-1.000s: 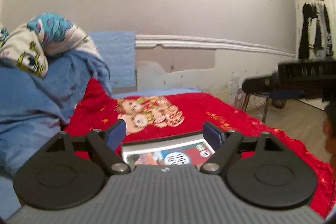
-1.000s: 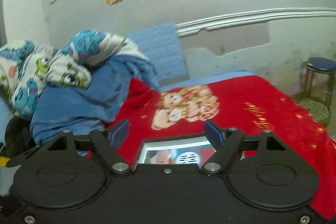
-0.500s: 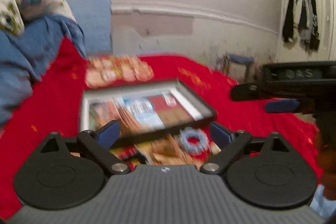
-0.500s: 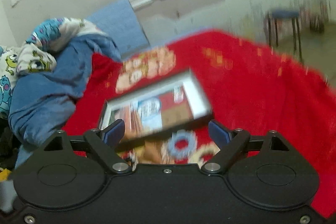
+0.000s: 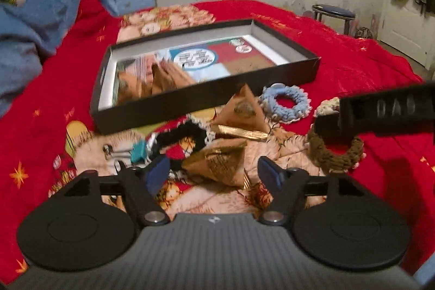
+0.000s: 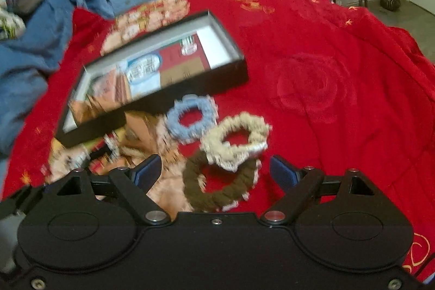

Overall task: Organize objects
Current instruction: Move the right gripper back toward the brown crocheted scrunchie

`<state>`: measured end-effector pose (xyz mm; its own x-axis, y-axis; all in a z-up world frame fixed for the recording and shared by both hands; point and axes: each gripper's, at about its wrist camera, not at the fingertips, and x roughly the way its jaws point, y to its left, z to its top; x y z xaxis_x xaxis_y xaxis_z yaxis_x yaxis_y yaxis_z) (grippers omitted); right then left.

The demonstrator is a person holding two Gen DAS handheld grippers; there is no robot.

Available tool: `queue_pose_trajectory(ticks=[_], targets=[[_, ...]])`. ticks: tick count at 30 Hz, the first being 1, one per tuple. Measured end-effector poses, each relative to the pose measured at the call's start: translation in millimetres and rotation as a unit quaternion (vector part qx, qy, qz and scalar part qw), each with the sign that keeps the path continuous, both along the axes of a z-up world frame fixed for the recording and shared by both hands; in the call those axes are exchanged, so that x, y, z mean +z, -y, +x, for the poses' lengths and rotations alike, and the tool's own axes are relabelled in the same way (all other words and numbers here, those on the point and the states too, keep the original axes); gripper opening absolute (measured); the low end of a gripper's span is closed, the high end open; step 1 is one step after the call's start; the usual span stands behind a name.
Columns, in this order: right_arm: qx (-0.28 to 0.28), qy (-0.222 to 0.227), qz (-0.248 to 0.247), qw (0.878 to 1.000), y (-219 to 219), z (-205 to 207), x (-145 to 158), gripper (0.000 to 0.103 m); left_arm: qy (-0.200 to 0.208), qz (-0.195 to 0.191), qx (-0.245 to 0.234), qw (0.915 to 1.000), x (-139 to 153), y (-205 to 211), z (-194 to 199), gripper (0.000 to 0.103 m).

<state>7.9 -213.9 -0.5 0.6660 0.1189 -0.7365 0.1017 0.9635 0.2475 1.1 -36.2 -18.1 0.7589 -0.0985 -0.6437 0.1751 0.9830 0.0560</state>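
Shallow black cardboard box [image 5: 206, 97], grey-lined, printed paper inside, lies on the plush red bed cover [image 6: 326, 67]. Just in front: 3 crocheted rings, blue [image 6: 190, 118], beige [image 6: 236, 140], brown [image 6: 217, 189], plus folded tan paper packets [image 5: 217, 162]. Left gripper [image 5: 213, 175] jaws spread, just been closing, over a packet without pinching it; right gripper [image 6: 214, 171] jaws spread over the brown ring. "DAB" reads on the right gripper's side.

The shallow black cardboard box [image 5: 206, 97] hides part of the gold-brown paper pyramid [image 5: 240, 110] behind its near wall, the printed sheet inside the box [image 6: 144, 69] is blurred beyond reading, and the brown crocheted scrunchie [image 5: 335, 154] is partly covered by the right gripper [image 5: 386, 110].
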Motion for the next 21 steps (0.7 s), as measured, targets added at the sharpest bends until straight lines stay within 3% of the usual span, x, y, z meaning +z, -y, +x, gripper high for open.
queue_pose_trajectory(ticks=[2,7,12,21], targets=[[0.003,-0.009,-0.001,1.0,-2,3,-4,0.087,0.002,0.001,0.007,1.0,-2,1,3,0.075],[0.009,-0.019,0.023,1.0,-1,5,-9,0.087,0.012,-0.005,0.019,0.9997,-2,3,8,0.058],[0.002,-0.028,0.03,0.999,0,9,-15,0.086,0.02,0.028,0.011,0.9993,-7,13,7,0.056],[-0.001,-0.023,-0.009,1.0,-9,10,-18,0.075,0.015,0.038,0.009,0.9991,-13,19,14,0.052]])
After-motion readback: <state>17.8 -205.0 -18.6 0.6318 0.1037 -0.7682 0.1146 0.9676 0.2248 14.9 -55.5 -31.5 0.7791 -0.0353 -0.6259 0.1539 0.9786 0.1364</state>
